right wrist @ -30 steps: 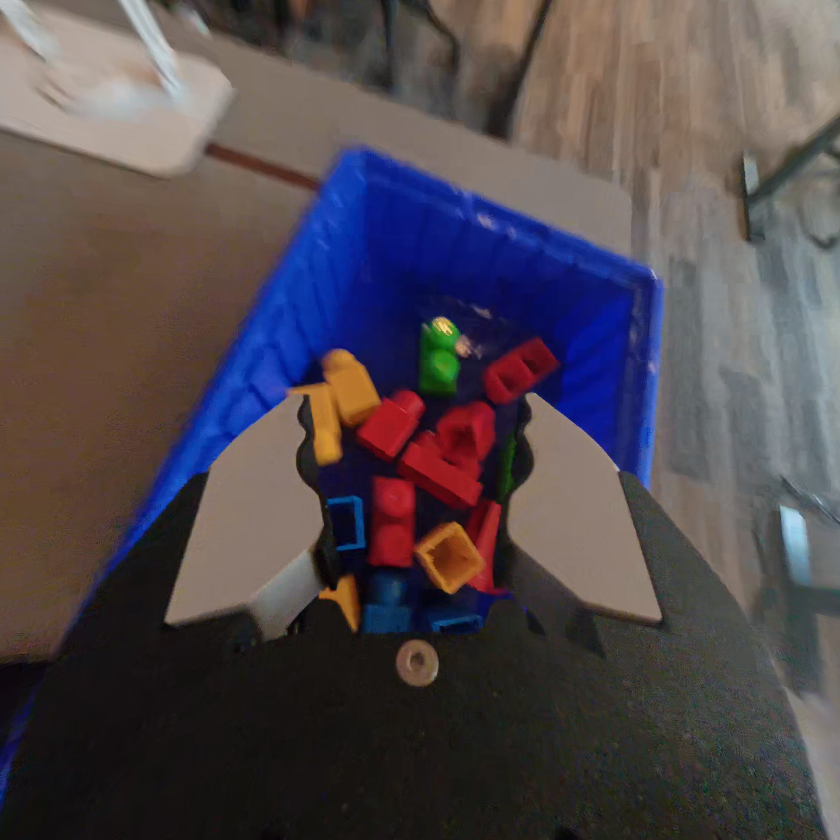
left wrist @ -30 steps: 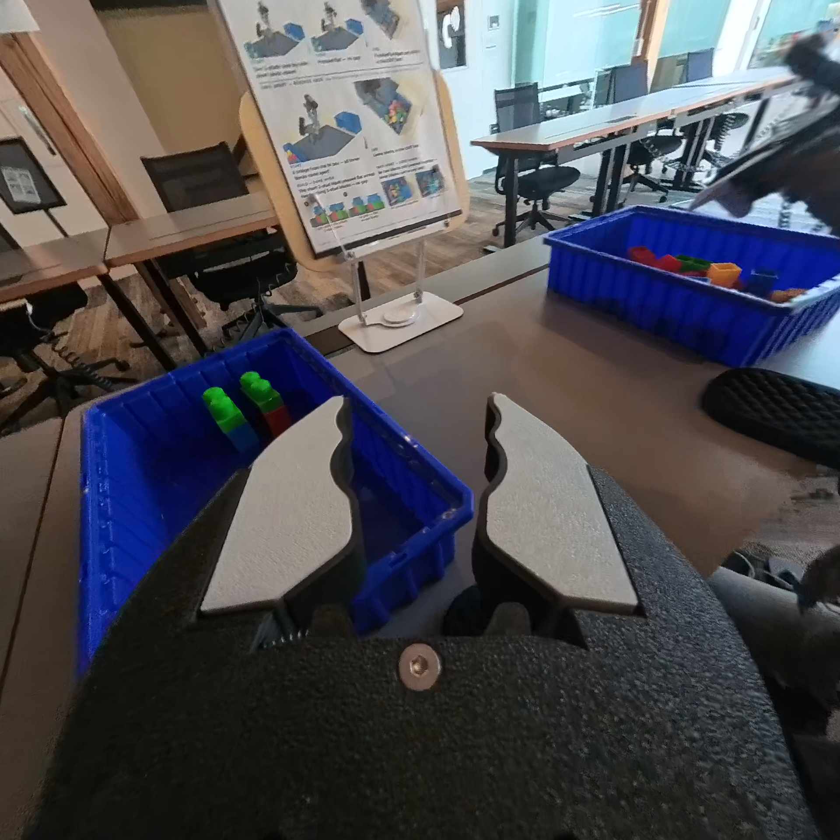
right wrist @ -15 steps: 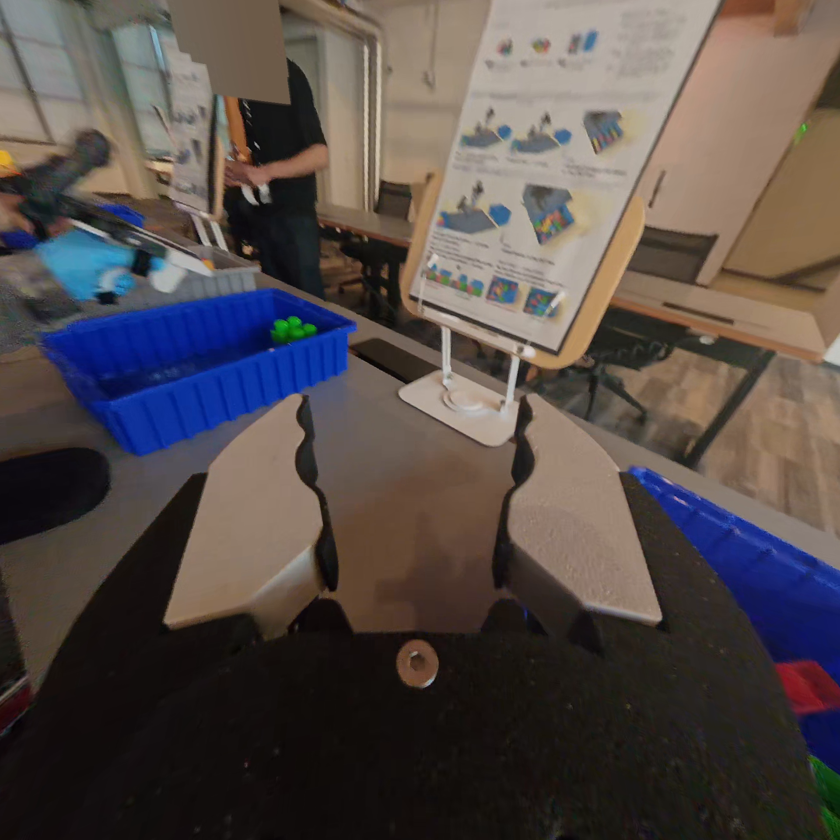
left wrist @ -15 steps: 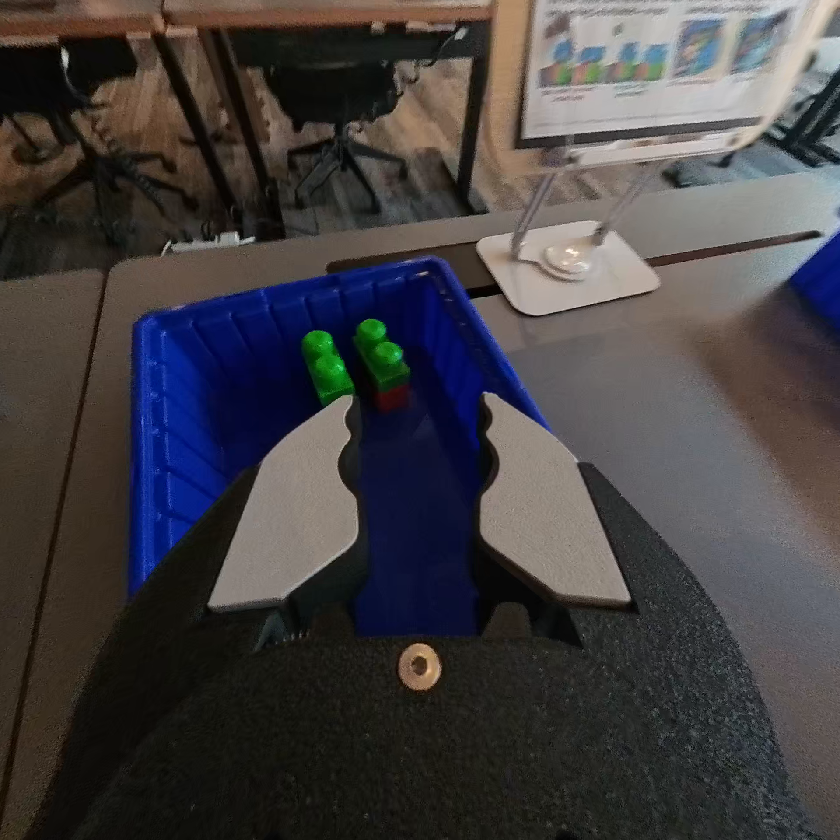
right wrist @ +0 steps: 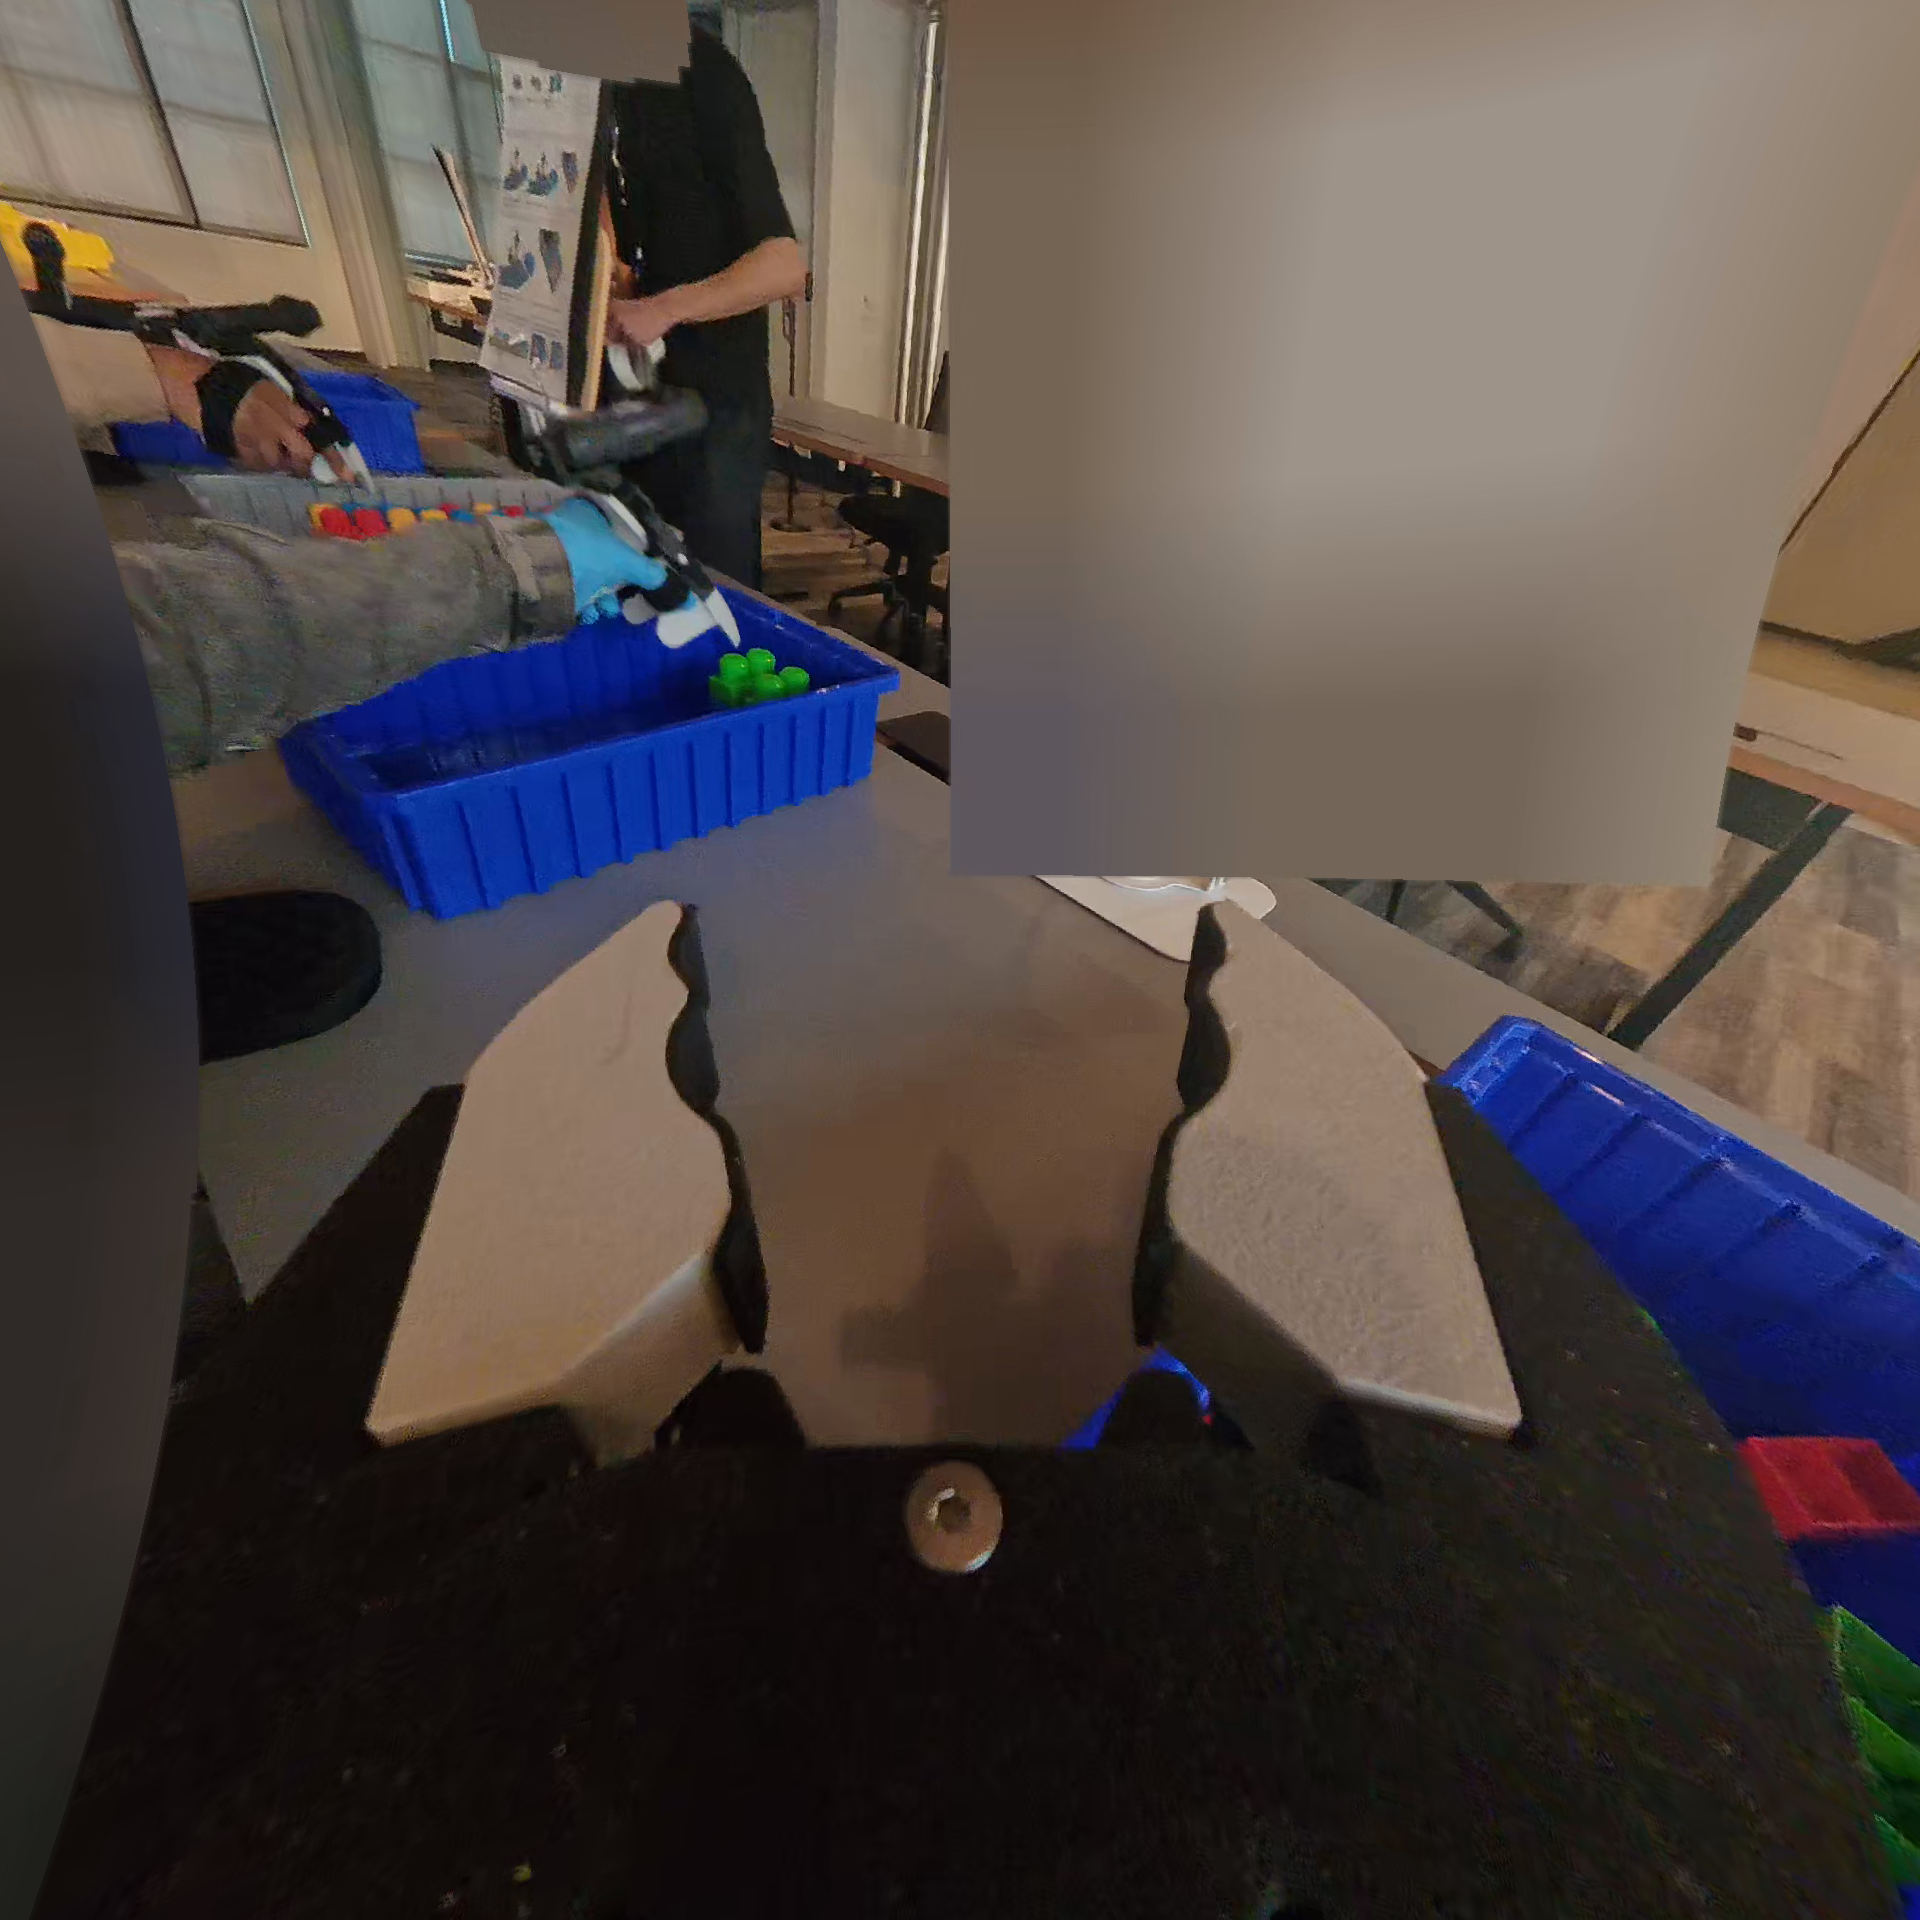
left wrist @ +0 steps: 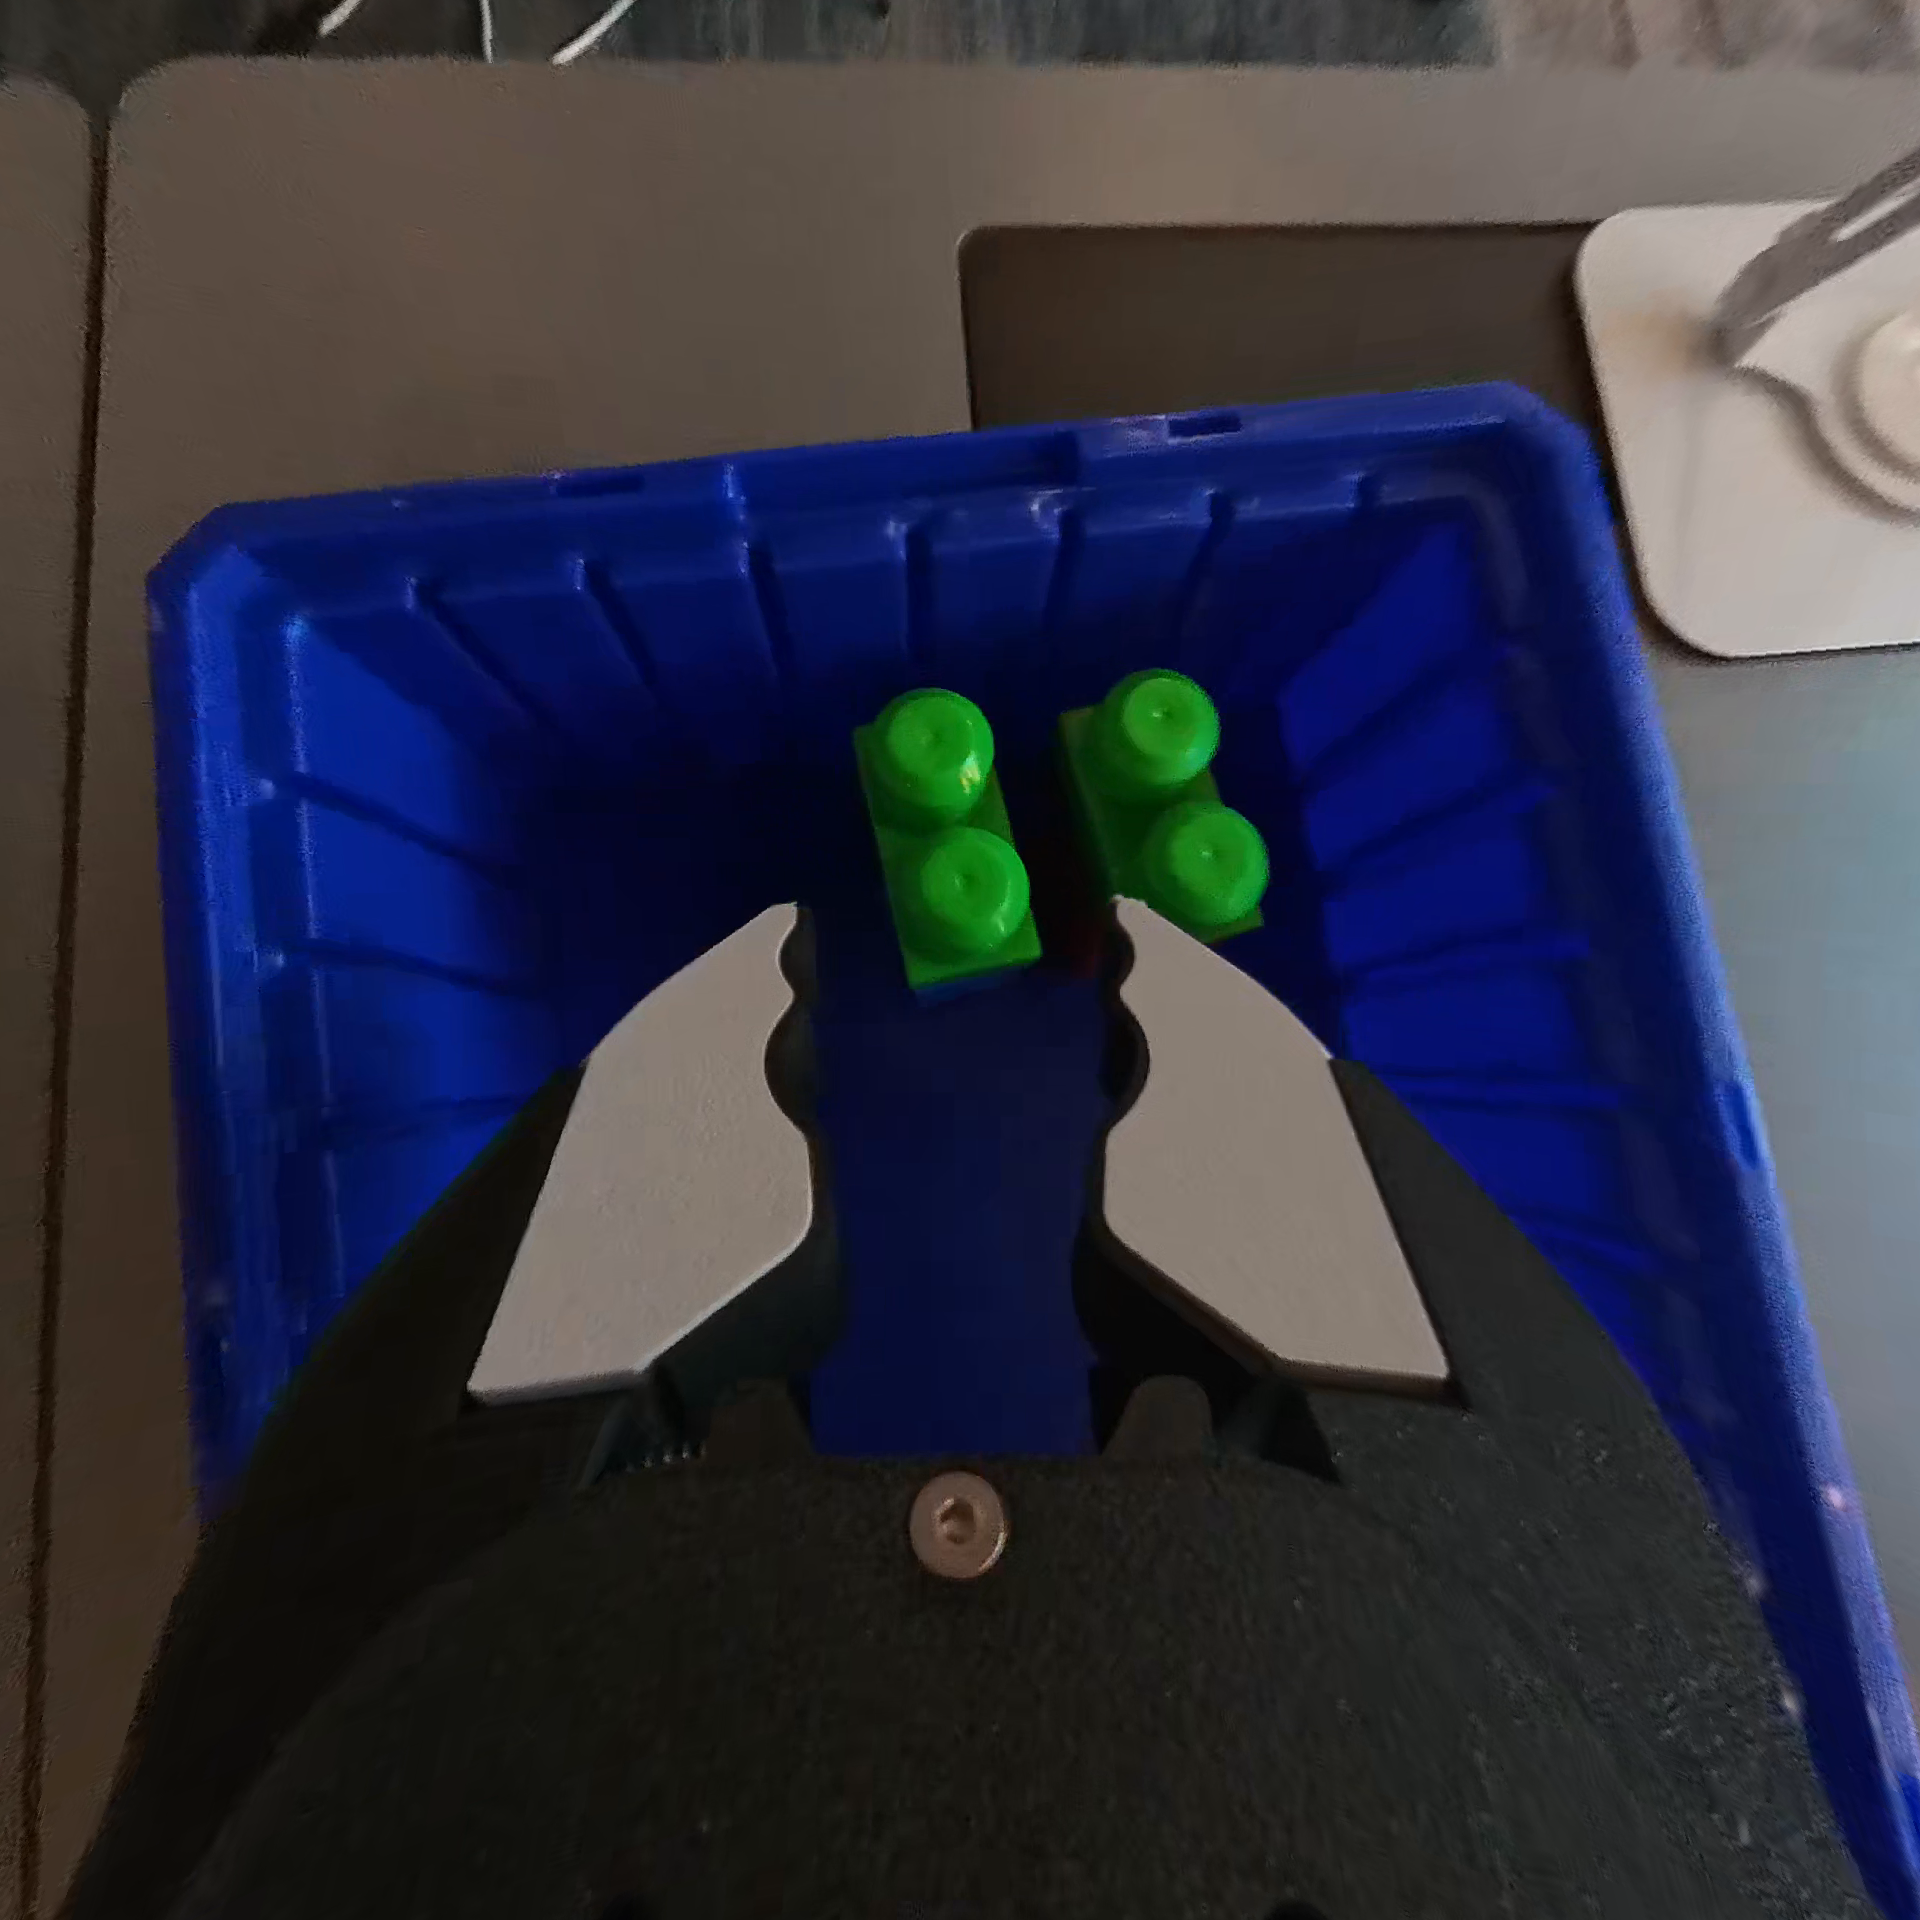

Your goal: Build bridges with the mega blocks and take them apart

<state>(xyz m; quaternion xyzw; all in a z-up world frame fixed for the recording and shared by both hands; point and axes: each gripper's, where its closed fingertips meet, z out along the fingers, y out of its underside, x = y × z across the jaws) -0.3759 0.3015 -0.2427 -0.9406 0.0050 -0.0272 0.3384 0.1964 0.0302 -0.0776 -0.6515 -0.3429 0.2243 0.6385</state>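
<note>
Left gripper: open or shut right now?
Open. The left gripper has a wide gap between its fingers, nothing in it, hovering inside the blue bin just short of the green blocks.

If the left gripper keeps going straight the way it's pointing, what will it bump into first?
Probably the nearer green block. The open left gripper points down into the blue bin, and that block sits just past its fingertips, roughly between them. Depth is hard to judge, so it might reach the bin floor instead.

Dim, soft indoor light; slight motion blur; wide-angle bending at the edges.
</note>
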